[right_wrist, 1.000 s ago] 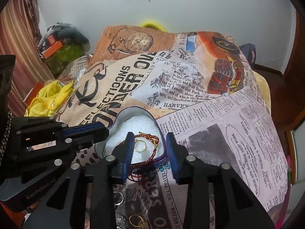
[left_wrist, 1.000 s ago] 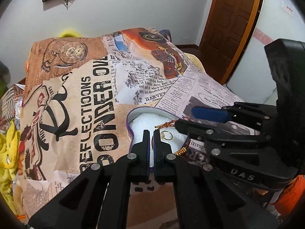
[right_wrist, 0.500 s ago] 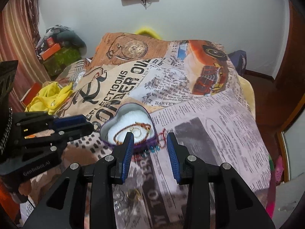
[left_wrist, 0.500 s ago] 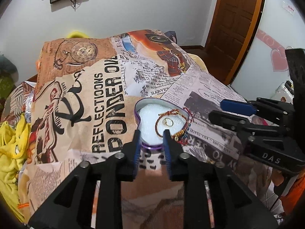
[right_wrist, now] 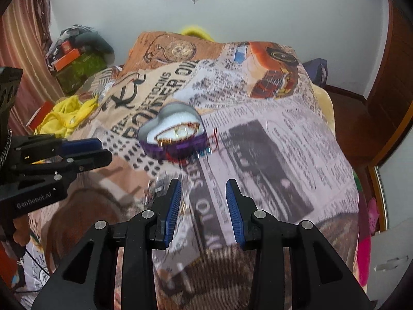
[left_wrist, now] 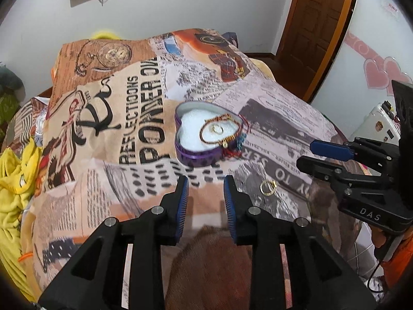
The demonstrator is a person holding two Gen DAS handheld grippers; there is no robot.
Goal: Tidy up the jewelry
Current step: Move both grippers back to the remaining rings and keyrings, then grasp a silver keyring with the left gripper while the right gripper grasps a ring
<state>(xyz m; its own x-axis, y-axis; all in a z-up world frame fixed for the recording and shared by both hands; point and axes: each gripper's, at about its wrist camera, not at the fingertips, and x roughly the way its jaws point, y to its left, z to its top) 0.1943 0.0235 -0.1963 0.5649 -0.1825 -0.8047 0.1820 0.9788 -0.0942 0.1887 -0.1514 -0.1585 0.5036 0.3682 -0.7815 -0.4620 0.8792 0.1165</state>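
Note:
A purple heart-shaped tin (left_wrist: 198, 159) with white foam inside sits on the printed bedspread; it also shows in the right wrist view (right_wrist: 178, 148). A brown-red bracelet (left_wrist: 206, 135) and a gold ring (left_wrist: 218, 129) lie on the foam, with cords and blue beads (left_wrist: 241, 139) hanging over the rim. A loose gold ring (left_wrist: 267, 188) lies on the bedspread in front of the tin. My left gripper (left_wrist: 206, 180) is open and empty, well short of the tin. My right gripper (right_wrist: 203, 184) is open and empty, also back from the tin.
The bedspread (left_wrist: 116, 118) covers a bed against a white wall. Yellow cloth (left_wrist: 13, 165) lies at the left edge. A wooden door (left_wrist: 315, 31) stands at the right. Boxes and clutter (right_wrist: 74, 62) sit at the far left.
Both grippers have pulled back and up from the tin. The left gripper went from shut to open. The bracelet and ring stay in the tin.

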